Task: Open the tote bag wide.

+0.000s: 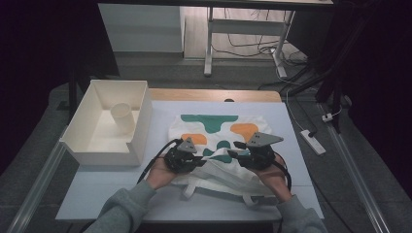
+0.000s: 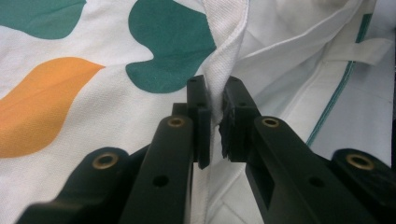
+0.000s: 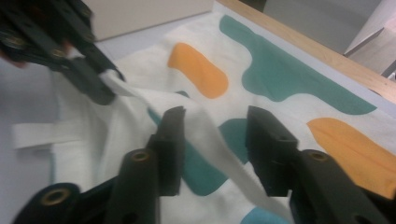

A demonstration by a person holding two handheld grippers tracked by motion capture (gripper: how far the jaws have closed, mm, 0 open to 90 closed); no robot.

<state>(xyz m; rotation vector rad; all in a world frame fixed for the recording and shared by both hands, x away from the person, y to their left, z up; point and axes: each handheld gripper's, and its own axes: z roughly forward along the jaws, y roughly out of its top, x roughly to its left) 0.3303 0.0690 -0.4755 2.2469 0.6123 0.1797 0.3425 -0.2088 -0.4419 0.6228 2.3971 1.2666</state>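
High view: tote bag point(image 1: 221, 141), handles toward person.

The left gripper point(image 2: 215, 100) is held low with its jaws pinched together, while the right gripper point(image 3: 215, 135) is held beside it, jaws parted

High view: dim overall, with the surroundings at left and right falling to near black; the pale blue tabletop point(image 1: 111, 187) and the open white rectangular box point(image 1: 99, 141) are evenly, softly lit, casting faint shadows. A brighter patch lies on the floor at the top. Fine detail is soft and grainy. Left gripper view: bright, even light on the white cloth bag printed with green and orange blobs point(image 2: 88, 116); the near black parts are slightly soft. Right gripper view: moderately bright, blurred throughout, most at the edges.
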